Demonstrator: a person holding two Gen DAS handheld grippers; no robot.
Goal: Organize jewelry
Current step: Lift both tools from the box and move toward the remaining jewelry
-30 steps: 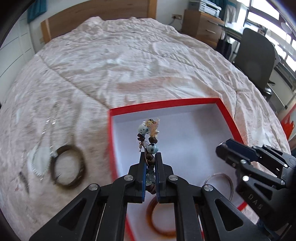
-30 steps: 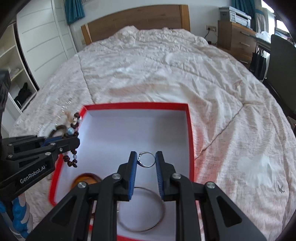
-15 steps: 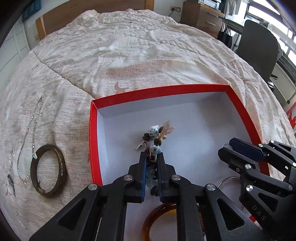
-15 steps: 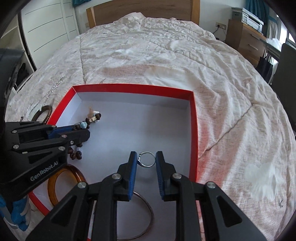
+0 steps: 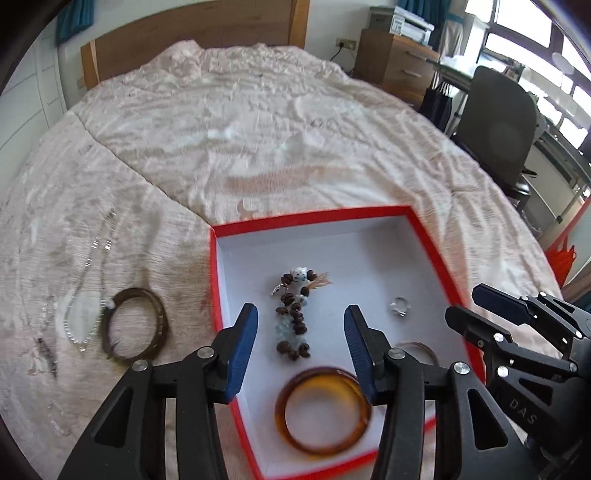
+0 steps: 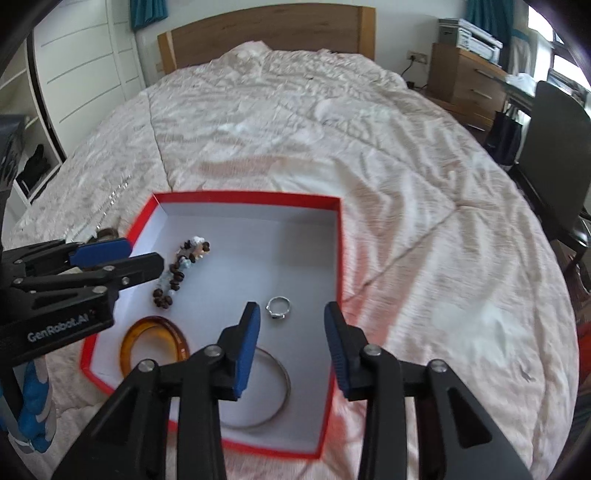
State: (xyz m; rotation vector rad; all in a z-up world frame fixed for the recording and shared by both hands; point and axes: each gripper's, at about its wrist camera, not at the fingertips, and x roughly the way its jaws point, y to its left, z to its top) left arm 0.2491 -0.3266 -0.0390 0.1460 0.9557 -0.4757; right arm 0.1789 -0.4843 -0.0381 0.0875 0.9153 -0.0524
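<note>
A red box with a white inside (image 5: 424, 236) (image 6: 338, 236) lies on the bed. In it lie a brown bead bracelet (image 5: 293, 317) (image 6: 179, 267), a small silver ring (image 5: 400, 306) (image 6: 279, 307), an amber bangle (image 5: 323, 410) (image 6: 153, 347) and a thin silver bangle (image 6: 280, 391) (image 5: 417, 345). My left gripper (image 5: 300, 325) (image 6: 122, 254) is open and empty just above the bead bracelet. My right gripper (image 6: 291, 321) (image 5: 480, 306) is open and empty above the ring. A dark bangle (image 5: 135, 328) and a silver chain (image 5: 92, 284) lie on the quilt left of the box.
The bed has a wrinkled pale quilt (image 6: 295, 110) and a wooden headboard (image 6: 266, 33). A dark office chair (image 5: 498, 129) (image 6: 554, 147) and a wooden dresser (image 6: 465, 81) stand to the right. White wardrobes (image 6: 81, 66) stand to the left.
My left gripper has opened and the bead bracelet now lies in the box. My right gripper has opened and the ring now lies on the box floor.
</note>
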